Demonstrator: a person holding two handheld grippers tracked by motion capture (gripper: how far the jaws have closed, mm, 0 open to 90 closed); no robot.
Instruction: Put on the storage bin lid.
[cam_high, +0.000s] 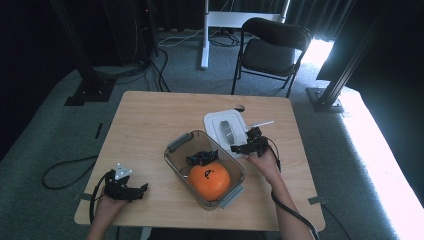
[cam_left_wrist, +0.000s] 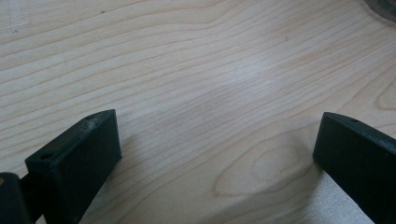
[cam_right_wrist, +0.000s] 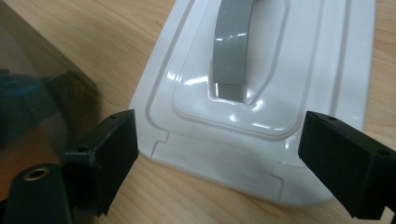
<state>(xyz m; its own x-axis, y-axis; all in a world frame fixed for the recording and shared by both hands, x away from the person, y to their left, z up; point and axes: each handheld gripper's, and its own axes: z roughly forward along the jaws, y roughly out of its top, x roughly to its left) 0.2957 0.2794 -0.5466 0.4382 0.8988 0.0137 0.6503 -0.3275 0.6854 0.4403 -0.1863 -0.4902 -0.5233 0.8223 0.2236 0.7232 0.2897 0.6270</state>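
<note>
A wooden worktop (cam_high: 150, 120) sits in the middle of the high view, seen from above. Near its centre is a clear plastic container (cam_high: 176, 159) with grey latches, and inside it lies an orange ball (cam_high: 209, 180) with a small dark object (cam_high: 202, 158) just above it in the frame. Just to the upper right of the container, a white lid (cam_high: 216, 121) with a grey handle (cam_high: 228, 131) lies flat on the worktop.

The right hand-held gripper (cam_high: 248, 144) is at the lower right edge of the lid. In the right gripper view, its two black jaws stand wide apart with the near edge of the lid (cam_right_wrist: 219, 168) between them, gripping nothing; the grey handle (cam_right_wrist: 231, 51) is in the upper middle of that frame, and the container wall (cam_right_wrist: 42, 112) is at the left.

The left hand-held gripper (cam_high: 131, 191) rests at the lower left of the worktop in the high view, well apart from the container. In the left gripper view, its jaws are wide apart over bare wood (cam_left_wrist: 201, 74), holding nothing.

A black folding chair (cam_high: 272, 47) stands beyond the worktop, upper right.
</note>
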